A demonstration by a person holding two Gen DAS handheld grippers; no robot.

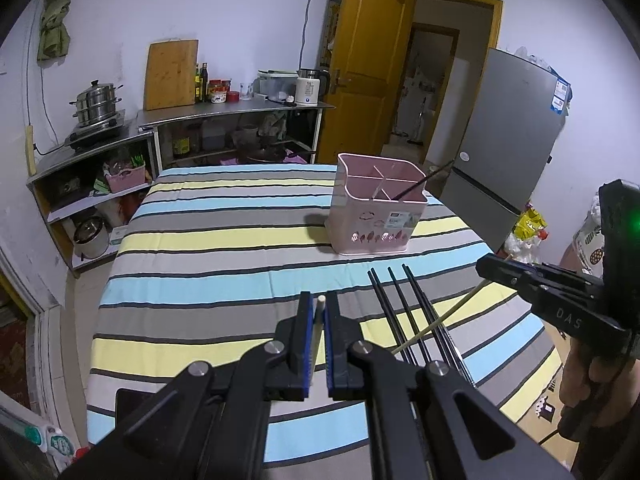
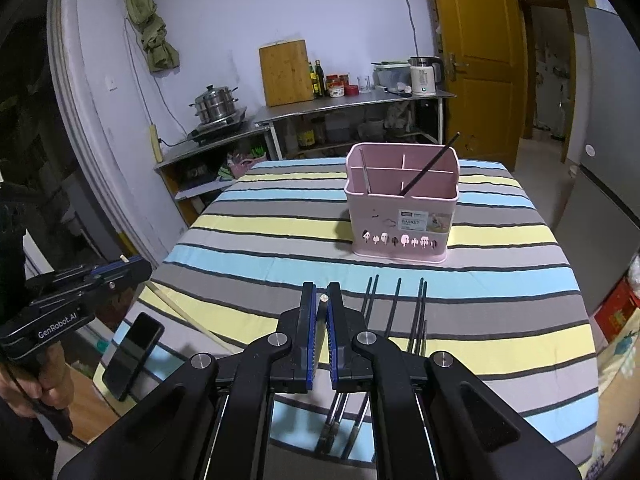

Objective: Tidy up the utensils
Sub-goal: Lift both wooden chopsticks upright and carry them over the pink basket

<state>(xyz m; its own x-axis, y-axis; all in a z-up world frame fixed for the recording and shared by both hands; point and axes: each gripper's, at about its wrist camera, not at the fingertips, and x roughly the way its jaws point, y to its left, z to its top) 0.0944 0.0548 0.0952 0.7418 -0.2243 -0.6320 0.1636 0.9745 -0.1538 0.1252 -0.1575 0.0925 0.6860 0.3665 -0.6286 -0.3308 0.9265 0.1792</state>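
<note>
Now both claws closed on chopsticks: left claw (image 1: 319, 312) grips pale stick (image 1: 320, 320), right claw (image 2: 322, 308) grips dark one (image 2: 323, 299). Pink caddy (image 1: 374, 216) stands far right on striped bench (image 1: 208, 240); black chopsticks (image 1: 404, 308) lie near. Best tilt tip down, lower into matching compartment, release only once inside.

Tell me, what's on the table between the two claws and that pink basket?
In both views, loose black chopsticks on striped cloth; beyond their tips, bare cloth up to the pink basket.
</note>
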